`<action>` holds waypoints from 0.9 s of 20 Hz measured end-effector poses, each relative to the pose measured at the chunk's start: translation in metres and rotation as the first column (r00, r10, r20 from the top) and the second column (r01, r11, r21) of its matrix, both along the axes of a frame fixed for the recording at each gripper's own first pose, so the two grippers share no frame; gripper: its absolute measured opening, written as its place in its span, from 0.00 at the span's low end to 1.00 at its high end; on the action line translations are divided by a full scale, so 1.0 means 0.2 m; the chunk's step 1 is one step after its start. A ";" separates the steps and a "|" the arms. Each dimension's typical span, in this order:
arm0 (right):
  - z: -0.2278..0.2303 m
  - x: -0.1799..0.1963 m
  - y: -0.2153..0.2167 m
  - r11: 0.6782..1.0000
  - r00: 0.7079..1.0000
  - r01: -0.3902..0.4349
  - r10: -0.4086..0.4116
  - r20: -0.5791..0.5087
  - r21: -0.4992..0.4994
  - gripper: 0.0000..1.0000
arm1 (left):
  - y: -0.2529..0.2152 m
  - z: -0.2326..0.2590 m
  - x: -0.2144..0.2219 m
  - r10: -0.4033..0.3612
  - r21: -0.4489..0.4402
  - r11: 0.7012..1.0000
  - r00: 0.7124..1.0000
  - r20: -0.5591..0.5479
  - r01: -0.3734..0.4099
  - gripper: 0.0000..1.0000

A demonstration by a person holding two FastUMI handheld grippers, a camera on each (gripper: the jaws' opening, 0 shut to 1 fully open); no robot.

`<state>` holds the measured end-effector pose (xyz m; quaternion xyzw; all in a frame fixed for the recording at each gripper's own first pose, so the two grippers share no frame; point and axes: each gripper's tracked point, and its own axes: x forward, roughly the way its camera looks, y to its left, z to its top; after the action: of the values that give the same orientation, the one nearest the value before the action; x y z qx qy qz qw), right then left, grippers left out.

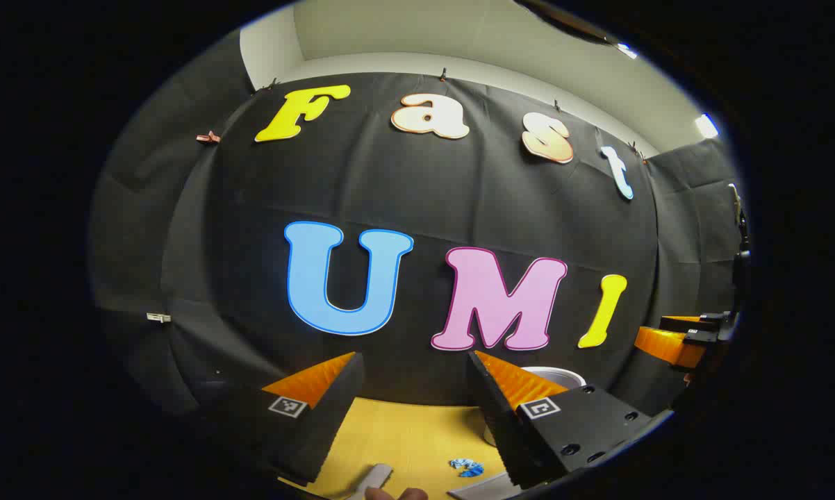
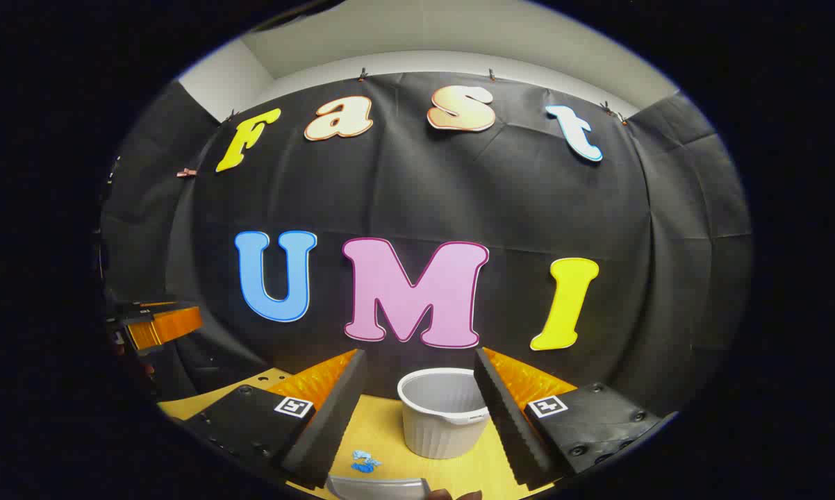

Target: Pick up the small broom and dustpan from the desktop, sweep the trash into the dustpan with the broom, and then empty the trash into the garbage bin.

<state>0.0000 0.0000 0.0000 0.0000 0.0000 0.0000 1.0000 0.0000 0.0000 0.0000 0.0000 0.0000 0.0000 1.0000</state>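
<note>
My left gripper (image 1: 414,357) is open above the yellow desktop (image 1: 417,430), with nothing between its fingers. Below it lie a small blue scrap of trash (image 1: 466,467), a pale handle-like piece (image 1: 376,478) and a grey flat edge (image 1: 480,489); I cannot tell which is the broom and which the dustpan. My right gripper (image 2: 419,354) is open too and holds nothing. The white ribbed garbage bin (image 2: 443,413) stands upright just beyond its fingers. The blue trash (image 2: 364,462) lies to the bin's left, with a grey flat edge (image 2: 379,487) at the bottom.
The bin's rim (image 1: 556,376) peeks out behind the left gripper's right finger. The other gripper (image 1: 674,340) hangs at the far right of the left gripper view, and the other gripper (image 2: 160,325) at the far left of the right gripper view. The black cloth wall closes the desk's back.
</note>
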 end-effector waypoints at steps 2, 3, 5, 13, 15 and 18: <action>-0.01 0.01 0.03 1.000 1.000 -0.018 0.018 -0.006 0.001 0.96 | 0.00 -0.01 0.00 0.003 0.016 1.000 1.000 -0.009 -0.003 0.95; -0.01 0.01 0.04 1.000 1.000 -0.024 0.024 -0.008 0.000 0.96 | 0.01 -0.02 -0.01 0.004 0.022 1.000 1.000 -0.013 -0.004 0.95; -0.03 0.02 0.05 0.999 0.999 -0.033 0.033 -0.014 0.000 0.96 | 0.00 -0.02 -0.01 0.000 0.031 1.000 1.000 -0.021 0.001 0.95; -0.09 0.00 0.05 0.999 0.998 -0.036 0.036 -0.057 0.005 0.96 | -0.03 -0.07 -0.02 -0.018 0.055 0.998 0.999 -0.048 0.021 0.95; -0.09 -0.01 0.05 0.999 0.998 -0.036 0.037 -0.056 0.005 0.96 | -0.05 -0.09 -0.02 -0.025 0.061 0.998 0.998 -0.053 0.028 0.95; -0.16 -0.04 0.06 0.998 0.994 -0.057 0.056 -0.096 -0.010 0.96 | -0.06 -0.12 -0.04 -0.042 0.078 0.996 0.997 -0.065 0.047 0.95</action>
<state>-0.0083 0.0120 -0.0317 -0.0066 0.0479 0.0285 0.9984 -0.0074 -0.0117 -0.0232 0.0396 0.0316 -0.0222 0.9985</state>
